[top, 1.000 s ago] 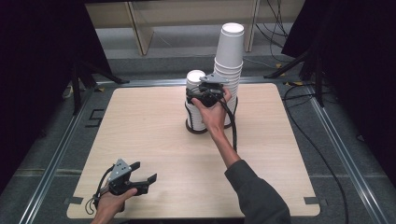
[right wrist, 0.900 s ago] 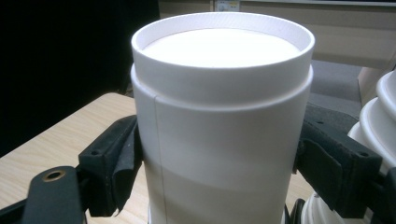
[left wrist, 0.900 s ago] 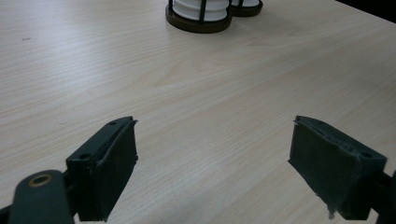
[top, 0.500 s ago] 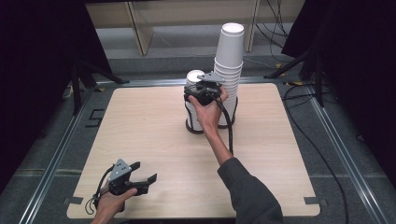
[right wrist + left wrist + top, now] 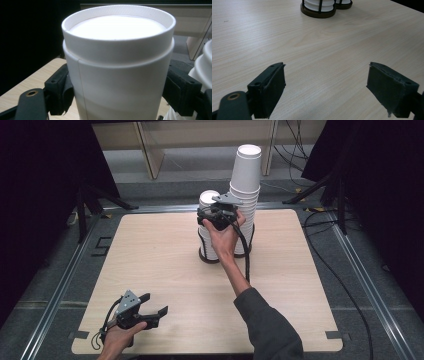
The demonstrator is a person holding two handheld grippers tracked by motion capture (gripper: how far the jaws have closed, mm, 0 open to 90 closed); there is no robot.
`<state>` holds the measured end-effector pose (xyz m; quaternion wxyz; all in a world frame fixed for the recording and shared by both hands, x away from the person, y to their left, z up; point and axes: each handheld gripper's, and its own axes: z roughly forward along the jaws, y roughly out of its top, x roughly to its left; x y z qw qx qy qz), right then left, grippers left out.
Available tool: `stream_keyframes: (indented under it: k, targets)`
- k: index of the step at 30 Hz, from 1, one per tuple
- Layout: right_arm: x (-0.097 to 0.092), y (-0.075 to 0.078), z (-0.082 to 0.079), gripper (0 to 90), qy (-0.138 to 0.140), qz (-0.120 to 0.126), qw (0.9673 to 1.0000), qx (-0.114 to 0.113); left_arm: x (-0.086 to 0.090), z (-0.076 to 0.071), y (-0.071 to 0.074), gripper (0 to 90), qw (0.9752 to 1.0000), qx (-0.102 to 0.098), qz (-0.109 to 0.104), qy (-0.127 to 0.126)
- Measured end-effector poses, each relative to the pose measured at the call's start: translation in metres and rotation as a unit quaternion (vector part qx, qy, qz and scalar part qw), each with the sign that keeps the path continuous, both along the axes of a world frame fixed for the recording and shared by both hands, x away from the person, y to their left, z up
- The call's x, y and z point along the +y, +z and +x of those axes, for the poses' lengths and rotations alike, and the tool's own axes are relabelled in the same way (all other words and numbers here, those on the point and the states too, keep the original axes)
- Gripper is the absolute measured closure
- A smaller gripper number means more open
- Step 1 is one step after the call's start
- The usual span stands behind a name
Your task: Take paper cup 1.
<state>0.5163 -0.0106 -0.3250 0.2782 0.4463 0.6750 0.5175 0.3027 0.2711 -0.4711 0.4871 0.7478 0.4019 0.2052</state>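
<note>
Right gripper view: smooth white cylindrical paper cup (image 5: 117,65).

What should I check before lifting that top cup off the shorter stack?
1. Right gripper jaws on either side of the top cup: ok.
2. Pads pressing firmly on the cup wall: cannot tell.
3. Taller stack close beside the right hand, may be bumped: not ok.
4. Shorter stack's black holder flat on the table: ok.
5. Left gripper empty, jaws apart, parked at the near edge: ok.
</note>
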Motion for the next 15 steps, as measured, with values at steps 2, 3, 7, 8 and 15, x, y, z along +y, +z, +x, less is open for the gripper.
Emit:
stream_keyframes:
  k: [2,3,7,8,15]
  targets:
    - [-0.001,0.008,-0.003,20.7,-0.001,0.005,1.0,-0.005,0.0,0.0,0.0,14.5,1.0,0.0,-0.004,0.001]
    - [-0.001,0.009,-0.003,20.7,0.004,0.003,0.9999,-0.009,0.0,0.0,0.0,14.5,1.0,0.0,-0.004,0.001]
    - [-0.004,0.017,-0.005,20.8,0.002,0.006,0.9999,-0.015,0.0,0.0,0.0,14.5,1.0,0.0,0.0,-0.001]
    - [-0.005,0.02,-0.005,20.8,0.004,0.009,0.9998,-0.018,0.0,0.0,0.0,14.5,1.0,0.0,0.0,-0.001]
    - [-0.01,0.047,-0.012,20.8,0.008,0.022,0.9989,-0.041,0.0,0.0,0.0,14.5,1.0,0.0,0.0,-0.001]
